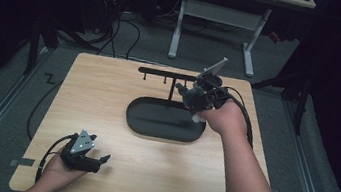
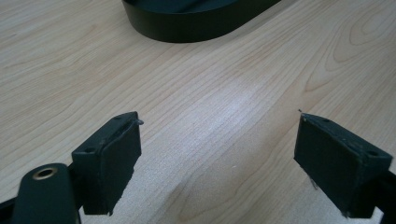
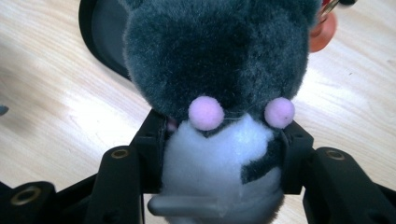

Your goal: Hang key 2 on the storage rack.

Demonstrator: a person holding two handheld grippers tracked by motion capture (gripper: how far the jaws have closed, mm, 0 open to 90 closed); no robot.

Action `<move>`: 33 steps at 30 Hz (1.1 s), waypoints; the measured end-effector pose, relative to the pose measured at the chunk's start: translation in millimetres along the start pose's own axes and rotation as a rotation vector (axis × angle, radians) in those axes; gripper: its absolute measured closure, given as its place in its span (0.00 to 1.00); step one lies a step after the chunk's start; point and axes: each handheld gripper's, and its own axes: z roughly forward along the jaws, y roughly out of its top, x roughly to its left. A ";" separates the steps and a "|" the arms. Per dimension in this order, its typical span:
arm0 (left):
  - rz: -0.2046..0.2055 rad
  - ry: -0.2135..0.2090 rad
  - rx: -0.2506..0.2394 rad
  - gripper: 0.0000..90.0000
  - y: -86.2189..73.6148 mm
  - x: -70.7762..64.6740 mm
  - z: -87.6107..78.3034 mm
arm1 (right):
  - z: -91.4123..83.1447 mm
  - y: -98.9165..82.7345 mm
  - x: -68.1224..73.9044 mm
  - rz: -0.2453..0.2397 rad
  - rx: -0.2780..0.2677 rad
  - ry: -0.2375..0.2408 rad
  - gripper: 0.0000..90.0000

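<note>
Plush toy (image 3: 219, 93), grey fur with white belly and two pink pom-poms, is clamped between the jaws of the right hand-held gripper (image 3: 219, 158). From the high view the toy (image 1: 192, 98) is held above the right end of the black oval tray (image 1: 165, 120), near the rack (image 1: 166, 74), a thin black bar with small pegs standing behind the tray. Right hand (image 1: 223, 116) grips the tool from the right side of the surface (image 1: 108, 92), light wood grain. Left hand-held gripper (image 1: 99, 159) rests low near the front left corner, jaws spread wide with nothing between them; its own view shows bare wood between the pads (image 2: 116, 158) and the tray edge (image 2: 196, 25) ahead. Left hand (image 1: 60, 169) sits under it.
</note>
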 end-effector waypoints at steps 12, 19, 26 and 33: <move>0.007 -0.007 0.003 0.17 2.0 -1.2 3.2 | 1.2 15.0 -7.3 0.034 -0.042 -0.055 0.54; 0.012 -0.015 0.005 0.17 3.3 -2.7 4.9 | 28.9 7.8 -4.6 0.012 0.040 -0.055 0.54; 0.023 -0.023 0.006 0.17 3.7 -5.2 5.4 | 50.4 8.2 -4.7 0.001 0.060 -0.057 0.54; 0.015 -0.028 -0.001 0.17 2.4 -3.5 4.2 | 65.1 10.5 -4.8 0.007 0.069 -0.035 0.53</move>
